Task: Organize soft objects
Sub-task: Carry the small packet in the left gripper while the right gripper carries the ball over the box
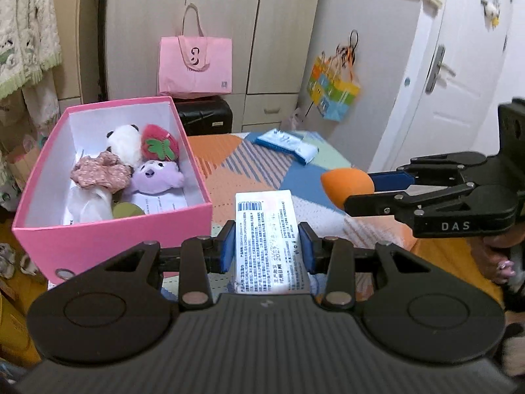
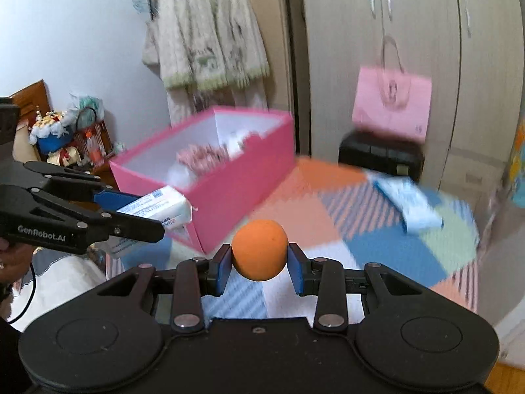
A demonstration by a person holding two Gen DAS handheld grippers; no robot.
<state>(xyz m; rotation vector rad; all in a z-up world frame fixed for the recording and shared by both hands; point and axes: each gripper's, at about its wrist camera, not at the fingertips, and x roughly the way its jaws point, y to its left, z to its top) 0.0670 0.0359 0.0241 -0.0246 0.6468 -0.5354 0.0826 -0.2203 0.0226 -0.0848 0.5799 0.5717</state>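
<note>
The left gripper (image 1: 267, 246) has its fingers closed on a white tissue pack (image 1: 266, 239), low in the middle of the frame. The right gripper (image 2: 259, 264) squeezes an orange sponge ball (image 2: 259, 249) the same way. Both are held up off the blanket (image 1: 262, 170), likely so they can be carried to the pink box (image 1: 108, 229) at the left. The box already holds about six soft things, among them a panda (image 1: 123, 141) and a strawberry (image 1: 159, 144). One blue pack (image 1: 287, 144) lies on the blanket.
</note>
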